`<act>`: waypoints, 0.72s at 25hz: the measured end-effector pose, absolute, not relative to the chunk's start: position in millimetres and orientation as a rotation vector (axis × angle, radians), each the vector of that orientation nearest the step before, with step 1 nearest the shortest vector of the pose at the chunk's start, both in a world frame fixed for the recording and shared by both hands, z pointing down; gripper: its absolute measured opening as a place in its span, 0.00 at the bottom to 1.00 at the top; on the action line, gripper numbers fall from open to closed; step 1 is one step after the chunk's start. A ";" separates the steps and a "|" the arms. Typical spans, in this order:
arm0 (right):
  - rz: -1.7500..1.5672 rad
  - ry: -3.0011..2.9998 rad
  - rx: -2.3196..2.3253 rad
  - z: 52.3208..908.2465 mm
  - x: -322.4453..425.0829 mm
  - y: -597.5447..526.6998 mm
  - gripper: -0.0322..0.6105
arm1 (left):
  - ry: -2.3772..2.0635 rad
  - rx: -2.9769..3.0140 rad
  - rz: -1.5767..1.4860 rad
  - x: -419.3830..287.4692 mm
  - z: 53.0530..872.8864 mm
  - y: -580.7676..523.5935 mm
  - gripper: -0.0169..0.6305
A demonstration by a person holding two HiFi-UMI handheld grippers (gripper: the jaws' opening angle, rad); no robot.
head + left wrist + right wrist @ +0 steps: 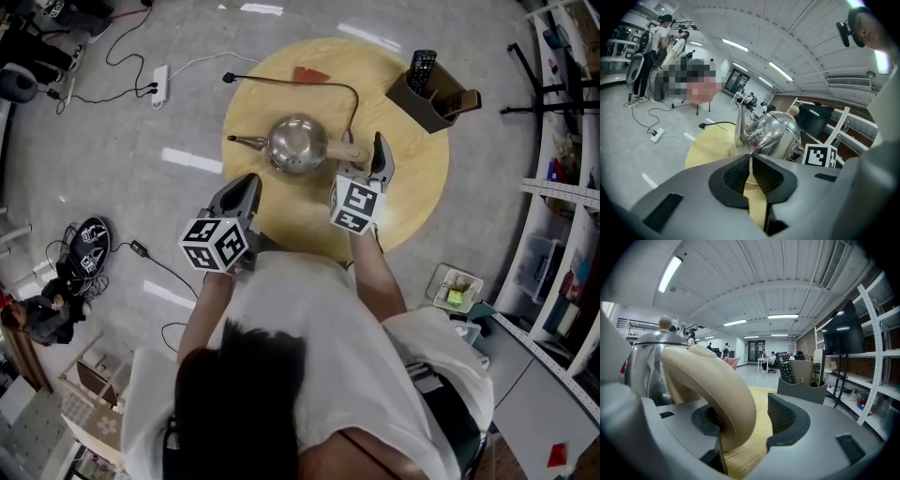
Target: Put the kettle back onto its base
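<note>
Right hand-held gripper, jaws apart, straddles the kettle handle.

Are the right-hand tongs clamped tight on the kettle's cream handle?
No, the right tongs stand open: the handle lies between their jaws against one side, with bare table showing between it and the other pad.

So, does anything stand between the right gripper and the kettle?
Nothing visible does. The kettle stands on the table, and its cream handle lies between the open jaws of the right gripper, with a gap at one pad.
</note>
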State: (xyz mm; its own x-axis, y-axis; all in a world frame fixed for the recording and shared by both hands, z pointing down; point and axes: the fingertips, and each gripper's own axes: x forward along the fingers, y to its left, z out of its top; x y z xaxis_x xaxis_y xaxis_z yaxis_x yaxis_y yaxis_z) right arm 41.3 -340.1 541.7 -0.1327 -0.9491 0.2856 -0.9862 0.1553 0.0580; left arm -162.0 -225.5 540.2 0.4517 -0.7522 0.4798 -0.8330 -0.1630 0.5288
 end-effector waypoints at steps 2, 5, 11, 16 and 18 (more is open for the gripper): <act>0.215 -2.160 1.914 540.9 43.1 -338.3 0.41 | -1.302 1.968 0.142 -153.4 538.4 -226.2 0.09; 0.184 -2.148 1.929 537.5 44.3 -330.4 0.41 | -1.272 2.004 0.145 -143.3 536.0 -227.9 0.09; 0.255 -2.190 1.880 542.5 42.0 -312.4 0.41 | -1.233 2.056 0.159 -130.3 533.2 -229.7 0.09; 0.243 -2.213 1.837 535.4 40.5 -299.2 0.41 | -1.228 2.047 0.140 -131.3 532.3 -230.3 0.09; 0.250 -2.210 1.829 535.2 39.5 -295.9 0.41 | -1.225 2.048 0.142 -130.5 532.9 -229.6 0.09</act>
